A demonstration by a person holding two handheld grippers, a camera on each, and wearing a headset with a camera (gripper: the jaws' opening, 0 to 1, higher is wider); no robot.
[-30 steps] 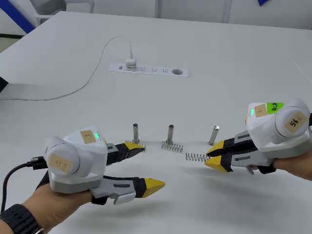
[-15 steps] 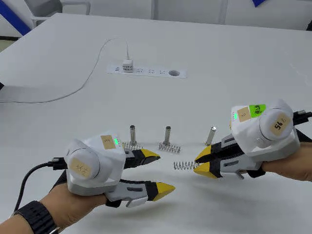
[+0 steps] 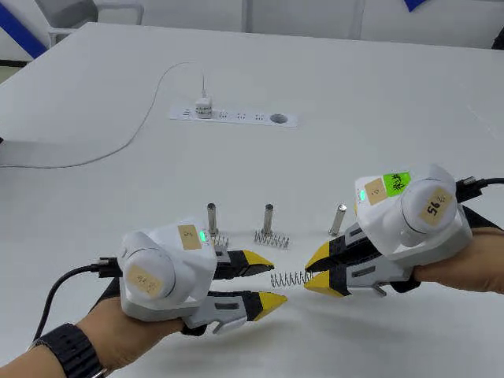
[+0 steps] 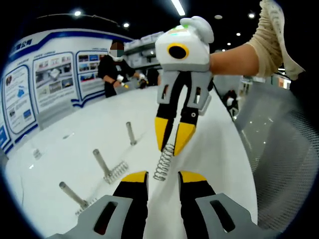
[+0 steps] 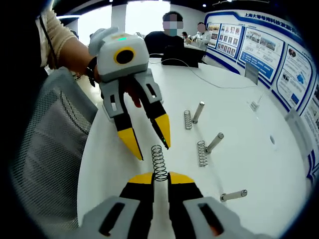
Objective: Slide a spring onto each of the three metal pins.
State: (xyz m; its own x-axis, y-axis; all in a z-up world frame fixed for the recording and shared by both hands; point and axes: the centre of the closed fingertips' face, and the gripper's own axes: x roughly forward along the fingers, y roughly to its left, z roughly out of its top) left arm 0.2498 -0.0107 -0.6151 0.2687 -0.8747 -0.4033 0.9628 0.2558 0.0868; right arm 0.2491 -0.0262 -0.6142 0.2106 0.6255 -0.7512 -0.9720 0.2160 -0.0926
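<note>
Head view is showing the right gripper (image 3: 313,272), fingers pinching one end of the thin coiled steel spring (image 3: 290,278), carrying it back from the three metal pins (image 3: 268,216) until its free end is sitting between the spread fingers of the left gripper (image 3: 276,281), so a handover is probably starting.

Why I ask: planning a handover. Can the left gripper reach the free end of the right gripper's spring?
Probably yes: the left gripper is open and the free end of the spring points at its gap, nothing between. The right gripper grips it.
</note>
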